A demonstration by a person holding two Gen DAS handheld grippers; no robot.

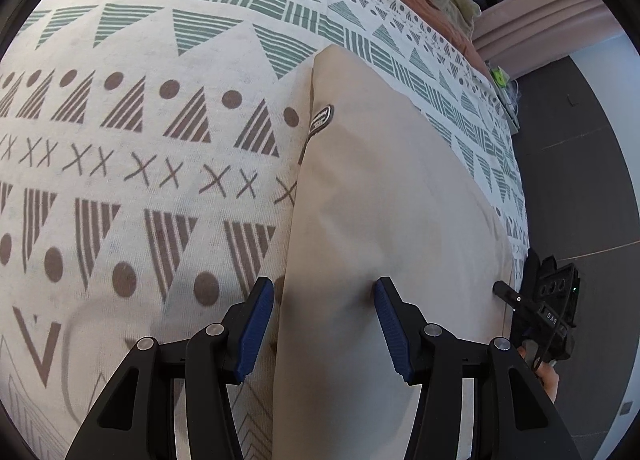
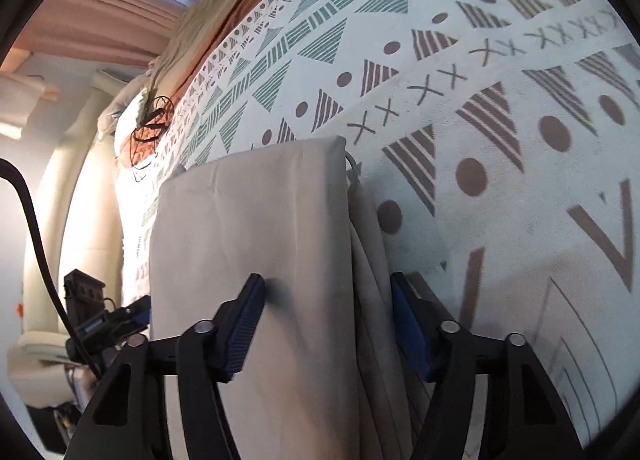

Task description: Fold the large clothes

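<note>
Left hand-held gripper (image 1: 325, 288): angled down over bed cover (image 1: 120, 164), jaws roughly half open, nothing clamped. Left blue pad (image 1: 256, 332) just off the near-left edge of the folded beige garment (image 1: 380, 200), over patterned cover; right pad resting on or just above the beige cloth, contact unclear. Small oval label (image 1: 321, 119) on the garment's edge, ahead of the jaws. Right hand-held gripper (image 2: 327, 286): likewise angled down, jaws parted moderately wide, gripping nothing. Folded beige garment directly between and ahead of the pads, its thick layered edge (image 2: 368, 260) toward the right pad; neither pad seen pressing. Patterned cover to the right and beyond.
</note>
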